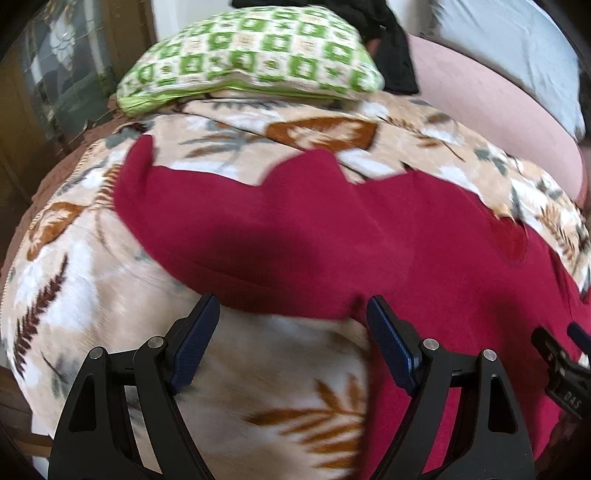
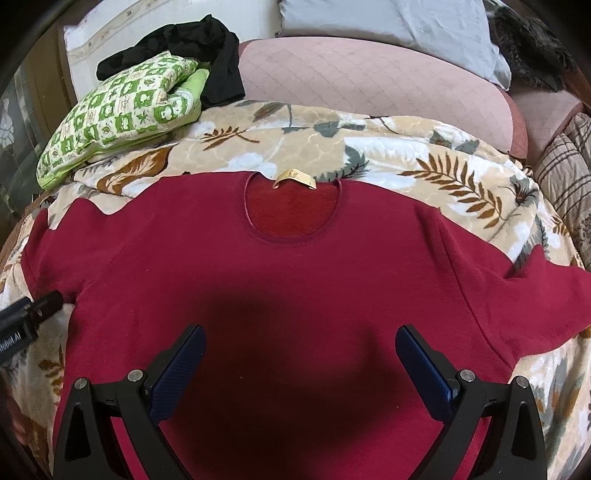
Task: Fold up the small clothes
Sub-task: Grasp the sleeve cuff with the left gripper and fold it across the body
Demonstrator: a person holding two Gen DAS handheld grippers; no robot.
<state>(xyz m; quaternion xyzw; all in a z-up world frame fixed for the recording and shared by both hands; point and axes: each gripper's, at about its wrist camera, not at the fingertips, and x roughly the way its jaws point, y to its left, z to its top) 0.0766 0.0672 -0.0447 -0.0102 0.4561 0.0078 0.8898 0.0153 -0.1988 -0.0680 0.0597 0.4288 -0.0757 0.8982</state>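
I count one red sweater spread flat on the bed's floral blanket, neckline away from me. My two tools, left tool and right tool, hang released above it; the left view is blurred, seemingly near one sleeve.

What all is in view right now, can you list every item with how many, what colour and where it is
Red top: one, dark red, spread flat on the blanket, neckline away from the grippers.
Label: one, tan, at the neckline.
Blanket: one, beige with leaf print, under the top.
Green pillow: one, green and white checks, far left.
Black garment: one, black, heaped behind the pillow.
Pink cushion: one, pink, quilted, behind the blanket.
Grey pillow: one, pale grey, far back.
Left gripper: black with blue pads, open, by the left sleeve.
Right gripper: same, open over the top.
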